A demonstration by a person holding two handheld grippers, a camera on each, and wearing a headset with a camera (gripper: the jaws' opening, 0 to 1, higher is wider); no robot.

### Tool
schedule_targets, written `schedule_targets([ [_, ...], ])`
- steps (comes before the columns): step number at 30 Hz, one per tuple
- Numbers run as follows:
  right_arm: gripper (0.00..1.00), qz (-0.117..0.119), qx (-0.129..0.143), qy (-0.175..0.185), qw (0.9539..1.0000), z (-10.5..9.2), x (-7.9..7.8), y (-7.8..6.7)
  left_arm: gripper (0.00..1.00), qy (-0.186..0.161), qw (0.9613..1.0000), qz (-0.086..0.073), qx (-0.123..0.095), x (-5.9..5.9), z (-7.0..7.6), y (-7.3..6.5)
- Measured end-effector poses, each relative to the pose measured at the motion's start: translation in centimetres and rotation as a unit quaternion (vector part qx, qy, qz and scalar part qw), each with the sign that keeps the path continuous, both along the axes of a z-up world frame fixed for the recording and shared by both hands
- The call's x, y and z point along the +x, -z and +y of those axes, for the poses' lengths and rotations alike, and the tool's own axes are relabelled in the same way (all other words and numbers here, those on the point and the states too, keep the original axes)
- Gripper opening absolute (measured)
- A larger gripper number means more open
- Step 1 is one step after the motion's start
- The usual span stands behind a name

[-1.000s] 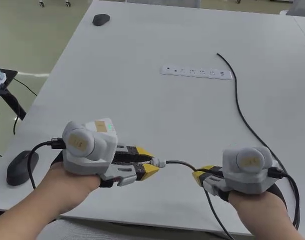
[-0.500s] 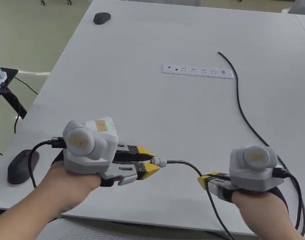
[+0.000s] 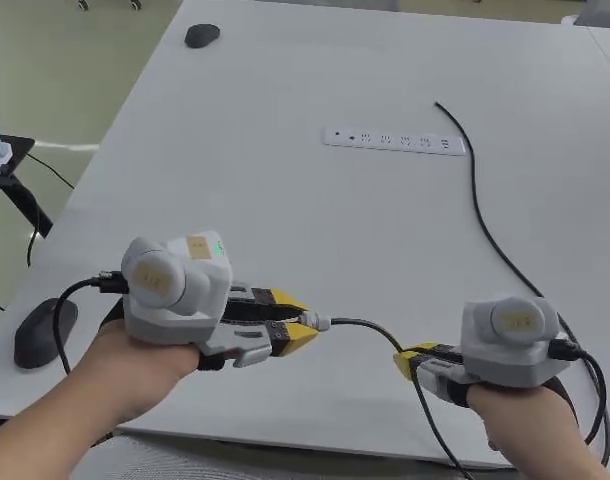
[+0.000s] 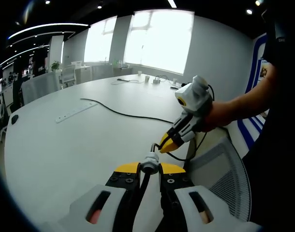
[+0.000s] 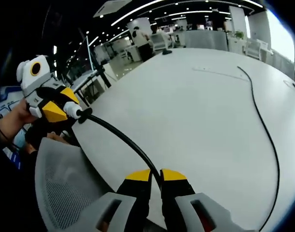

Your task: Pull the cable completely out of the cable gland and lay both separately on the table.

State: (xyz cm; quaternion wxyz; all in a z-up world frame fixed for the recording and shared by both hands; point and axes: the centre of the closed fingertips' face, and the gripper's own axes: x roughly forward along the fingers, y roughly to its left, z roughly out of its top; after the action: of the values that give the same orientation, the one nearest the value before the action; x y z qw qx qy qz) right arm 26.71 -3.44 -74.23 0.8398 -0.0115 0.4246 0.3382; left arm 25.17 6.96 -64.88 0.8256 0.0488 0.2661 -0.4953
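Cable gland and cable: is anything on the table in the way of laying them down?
Nothing visible. The stretch of table just beyond the cable gland and cable is bare; the power strip and black cord lie farther back.

left gripper (image 3: 305,326) and right gripper (image 3: 404,361) clamped, facing.

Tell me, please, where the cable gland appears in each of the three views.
Head view: lower centre, cable gland at the left gripper's yellow tips.
Left gripper view: bottom centre, clamped between its own jaws.
Right gripper view: left side, at the other gripper's tips.
Shared landmark: the black cable running from the gland to the right gripper.
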Motion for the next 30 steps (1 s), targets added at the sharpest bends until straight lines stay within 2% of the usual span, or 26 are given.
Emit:
schedule_targets([
  [3,0.03,-0.006,-0.002,-0.005,1.0000,0.0,-0.1,-0.2,0.15,0.001,1.0000,0.001,-0.001,0.0,0.0,0.0],
  [6,0.04,-0.025,0.000,-0.017,0.9995,0.4,0.0,-1.1,0.15,0.000,1.0000,0.001,-0.001,0.0,0.0,-0.1],
  [9,0.12,-0.042,-0.012,-0.040,0.9982,1.0,-0.2,-2.0,0.15,0.002,1.0000,0.003,-0.002,0.0,0.0,0.0],
  [12,0.19,-0.083,-0.008,-0.071,0.9939,2.2,0.2,-4.1,0.15,0.004,1.0000,0.005,0.001,0.0,0.0,0.1],
  [14,0.23,-0.120,-0.014,-0.100,0.9876,3.1,0.6,-5.5,0.15,0.003,1.0000,0.006,0.000,0.1,0.1,0.1],
  [16,0.25,-0.134,-0.012,-0.114,0.9843,3.8,0.6,-6.2,0.15,0.004,1.0000,0.007,0.000,0.2,0.0,0.1],
  [17,0.26,-0.157,-0.018,-0.142,0.9771,4.7,0.7,-7.0,0.15,0.004,1.0000,0.007,0.000,0.2,0.0,0.1],
  [18,0.27,-0.171,-0.028,-0.162,0.9714,5.2,0.6,-7.4,0.15,0.005,1.0000,0.007,0.000,0.3,0.0,0.1],
  [20,0.28,-0.185,-0.039,-0.191,0.9633,6.0,0.5,-7.5,0.15,0.005,1.0000,0.008,0.000,0.4,0.0,0.1],
  [21,0.28,-0.195,-0.049,-0.212,0.9564,6.5,0.3,-7.6,0.15,0.005,1.0000,0.008,0.000,0.5,-0.1,0.1],
  [22,0.27,-0.202,-0.061,-0.223,0.9518,6.7,0.3,-7.6,0.15,0.005,0.9999,0.009,0.000,0.5,-0.1,0.1],
  [23,0.27,-0.215,-0.071,-0.240,0.9442,7.1,0.2,-7.6,0.15,0.005,0.9999,0.009,-0.001,0.4,-0.1,0.0],
  [25,0.26,-0.223,-0.076,-0.260,0.9364,7.8,-0.2,-7.6,0.15,0.005,0.9999,0.012,-0.002,0.4,-0.1,0.1],
  [27,0.26,-0.229,-0.078,-0.268,0.9326,8.2,-0.3,-7.7,0.15,0.006,0.9999,0.011,0.000,0.4,-0.1,0.1],
  [30,0.23,-0.226,-0.076,-0.273,0.9319,8.7,-0.5,-7.6,0.15,0.007,0.9999,0.010,0.001,0.3,0.0,0.1],
])
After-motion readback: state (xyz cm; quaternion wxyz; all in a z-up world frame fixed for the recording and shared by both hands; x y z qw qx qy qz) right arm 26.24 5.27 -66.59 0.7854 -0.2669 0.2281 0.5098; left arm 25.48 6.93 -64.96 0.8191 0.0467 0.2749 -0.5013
